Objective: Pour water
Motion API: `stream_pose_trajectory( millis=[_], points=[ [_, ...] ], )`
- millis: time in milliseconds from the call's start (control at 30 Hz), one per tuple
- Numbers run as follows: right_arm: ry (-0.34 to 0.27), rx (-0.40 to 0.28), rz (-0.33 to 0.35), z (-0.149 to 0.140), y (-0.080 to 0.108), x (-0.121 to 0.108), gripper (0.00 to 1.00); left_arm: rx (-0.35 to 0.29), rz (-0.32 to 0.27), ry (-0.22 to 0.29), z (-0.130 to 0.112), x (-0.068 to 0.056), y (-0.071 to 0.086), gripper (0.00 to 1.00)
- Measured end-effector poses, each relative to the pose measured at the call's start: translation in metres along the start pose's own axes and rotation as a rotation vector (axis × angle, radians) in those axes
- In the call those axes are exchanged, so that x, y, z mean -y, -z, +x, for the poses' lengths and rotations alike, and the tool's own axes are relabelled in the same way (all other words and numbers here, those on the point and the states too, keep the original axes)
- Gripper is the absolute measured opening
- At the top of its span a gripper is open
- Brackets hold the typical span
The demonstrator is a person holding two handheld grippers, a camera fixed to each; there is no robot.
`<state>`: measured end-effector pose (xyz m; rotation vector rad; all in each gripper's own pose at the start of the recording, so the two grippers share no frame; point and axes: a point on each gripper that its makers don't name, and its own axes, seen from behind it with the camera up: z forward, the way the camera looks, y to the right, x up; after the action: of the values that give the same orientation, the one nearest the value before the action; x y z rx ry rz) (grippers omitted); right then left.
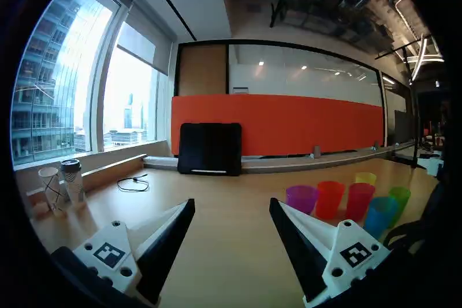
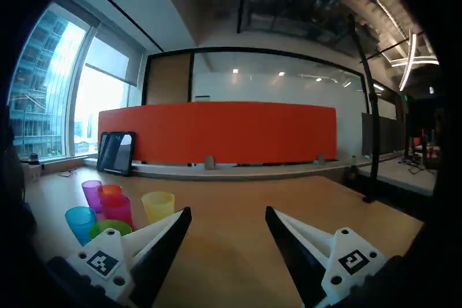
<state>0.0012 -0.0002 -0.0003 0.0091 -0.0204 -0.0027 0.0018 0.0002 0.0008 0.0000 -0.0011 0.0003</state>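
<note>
Over on the wooden counter (image 1: 242, 250) we've got a little huddle of plastic cups, all upright and packed close together: purple cup (image 1: 301, 198), orange cup (image 1: 330, 198), pink cup (image 1: 359, 200), yellow cup (image 1: 365, 178) at the back, blue cup (image 1: 380, 215) and green cup (image 1: 399, 197). From the left gripper view they sit off to the right of the left gripper (image 1: 231, 200). From the right gripper view the same bunch is off to the left of the right gripper (image 2: 228, 210). Both sets of jaws are spread wide with nothing between them, over bare wood. Further back a black tablet (image 1: 209, 149) stands in front of the orange partition (image 1: 277, 123), with a thin black cable (image 1: 133, 183) lying on the counter near it. By the window (image 1: 58, 88) we can see a lidded tumbler (image 1: 72, 180) beside what's probably a patterned glass (image 1: 49, 188). It's hard to be sure that far out in the fisheye.
</note>
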Motion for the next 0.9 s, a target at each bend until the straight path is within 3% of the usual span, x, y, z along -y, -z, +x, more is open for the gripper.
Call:
stream_pose_trajectory(
  millis=[200,567,900],
  points=[
    [0.013,0.008,0.012,0.024,0.000,-0.003,1.00,0.012,0.004,-0.001,0.021,0.002,-0.006,0.96],
    [0.047,-0.005,0.040,0.110,-0.007,-0.003,0.99,0.001,-0.034,0.011,0.103,0.002,-0.022,0.96],
    [0.034,-0.008,0.067,0.173,-0.015,0.001,1.00,-0.020,-0.067,-0.003,0.177,-0.003,-0.034,0.96]
  ],
)
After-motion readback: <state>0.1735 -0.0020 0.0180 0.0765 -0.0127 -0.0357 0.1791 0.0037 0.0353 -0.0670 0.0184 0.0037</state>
